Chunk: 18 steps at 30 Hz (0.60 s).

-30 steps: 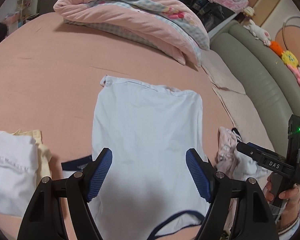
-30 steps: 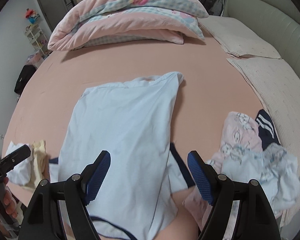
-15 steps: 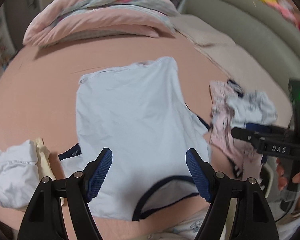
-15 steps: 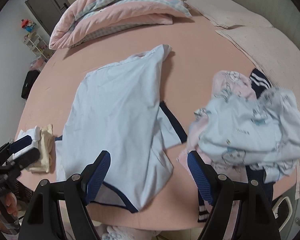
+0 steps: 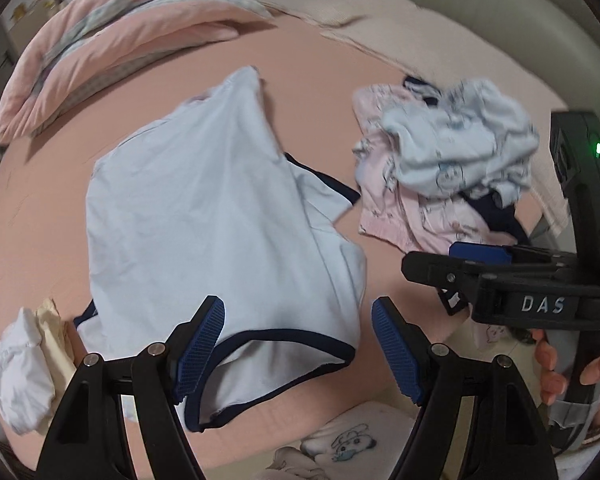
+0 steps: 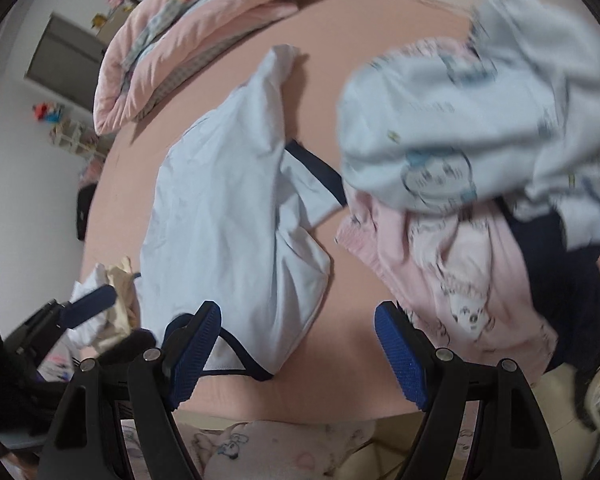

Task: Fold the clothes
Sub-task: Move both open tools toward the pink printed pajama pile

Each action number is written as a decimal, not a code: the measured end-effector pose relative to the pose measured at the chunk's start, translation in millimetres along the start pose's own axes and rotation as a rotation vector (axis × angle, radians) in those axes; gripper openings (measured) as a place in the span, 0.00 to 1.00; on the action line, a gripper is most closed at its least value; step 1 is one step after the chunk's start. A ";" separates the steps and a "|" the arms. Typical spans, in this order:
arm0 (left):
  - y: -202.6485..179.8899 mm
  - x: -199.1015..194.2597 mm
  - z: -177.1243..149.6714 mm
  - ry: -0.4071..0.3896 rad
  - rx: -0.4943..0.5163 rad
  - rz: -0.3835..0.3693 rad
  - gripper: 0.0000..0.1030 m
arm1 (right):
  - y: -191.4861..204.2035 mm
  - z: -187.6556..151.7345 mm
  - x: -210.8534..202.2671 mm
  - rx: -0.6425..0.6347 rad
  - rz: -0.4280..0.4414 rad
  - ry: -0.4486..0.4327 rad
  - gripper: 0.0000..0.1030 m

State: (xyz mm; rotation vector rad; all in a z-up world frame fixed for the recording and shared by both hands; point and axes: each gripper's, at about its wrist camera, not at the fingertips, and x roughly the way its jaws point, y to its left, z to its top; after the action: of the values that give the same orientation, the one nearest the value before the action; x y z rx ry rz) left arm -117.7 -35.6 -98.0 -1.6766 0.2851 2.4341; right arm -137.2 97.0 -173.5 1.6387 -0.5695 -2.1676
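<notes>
Light-blue shirt (image 5: 220, 216) lies flat on the pink bed (image 5: 40, 208), partly folded lengthwise, navy-trimmed neck at the near edge, hem pointing away toward the rolled quilt (image 5: 112, 40). Long axis runs near-to-far, tilted right at the far end.

Left tongs (image 5: 298, 344): jaws wide, nothing between them, hovering right over the collar end, near right corner of the shirt sits between the pads in view. Right tongs (image 6: 298, 352): also wide, empty, above the bare bed just right of the shirt's folded edge; unsorted pile (image 6: 480, 160) of pale blue and pink clothes farther right.

Left is nearer the collar; right is nearer the navy-cuffed sleeve (image 6: 316, 176) sticking out on the right side. My read: next is pinching the near end with both and carrying it along the axis toward the hem.
</notes>
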 end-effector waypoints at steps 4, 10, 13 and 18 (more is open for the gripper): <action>-20.7 14.2 9.0 0.040 0.085 0.028 0.73 | -17.7 0.6 5.0 0.073 0.067 0.011 0.77; -37.2 45.0 17.1 0.117 0.160 -0.002 0.73 | -30.9 -0.8 17.9 0.150 0.137 0.018 0.77; -43.3 64.1 17.7 0.147 0.201 -0.005 0.73 | -40.5 -2.3 26.5 0.216 0.171 0.018 0.77; -46.6 87.2 20.0 0.163 0.199 -0.005 0.73 | -53.7 -7.0 36.8 0.304 0.235 0.013 0.77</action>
State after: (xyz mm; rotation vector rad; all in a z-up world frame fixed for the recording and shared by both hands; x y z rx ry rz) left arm -154.9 17.4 -175.3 -1.7841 0.5255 2.1862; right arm -142.5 123.3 -233.2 1.6337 -1.0752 -1.9709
